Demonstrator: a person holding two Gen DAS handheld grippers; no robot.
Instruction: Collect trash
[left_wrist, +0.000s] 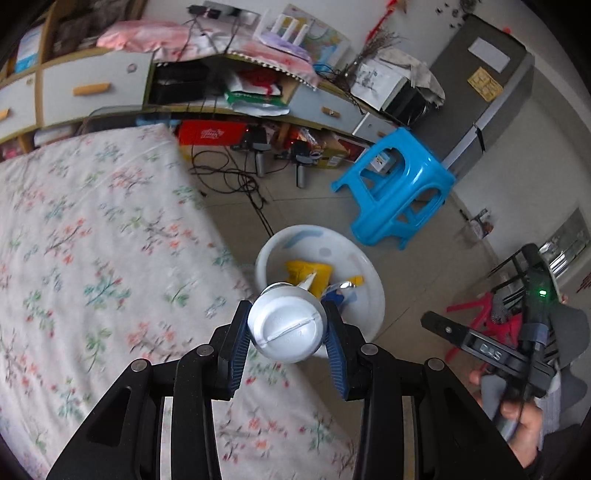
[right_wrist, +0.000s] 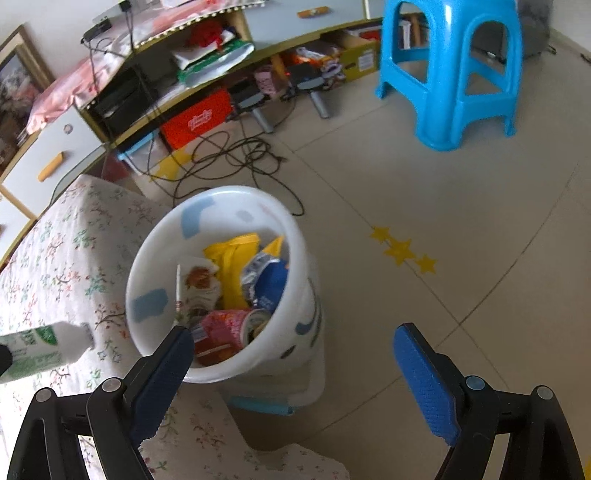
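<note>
A bed with a floral cover (left_wrist: 92, 258) fills the left of both views, and its corner edge runs up against a white bin (right_wrist: 295, 236) standing on the tiled floor. The bin is already well filled: a yellow wrapper (right_wrist: 231, 258), a blue foil bag (right_wrist: 269, 280) and a pink cup (right_wrist: 225, 325) are seen inside it. A blue stool (right_wrist: 448, 70) stands well apart on the floor, beyond the bin, in front of a low cabinet.

A white bottle (left_wrist: 286, 326) with a green label is pinched between the pads of the left gripper (left_wrist: 288, 332), which are pressed against its sides. In the left wrist view its base faces the camera, so its long axis is taken to run forward along the fingers, with the capped end pointed toward the bin. In the right wrist view the bottle is seen over the edge of the bed, just beside the bin's near rim, capped end leading, not yet above the opening.

The right gripper (right_wrist: 293, 363) is held spread wide with nothing between its jaws, above the floor side of the bin.

The bin lies ahead of and below the bottle. The left hand is judged the nearer for the drop; a short carry forward past the rim is judged to remain before release.
</note>
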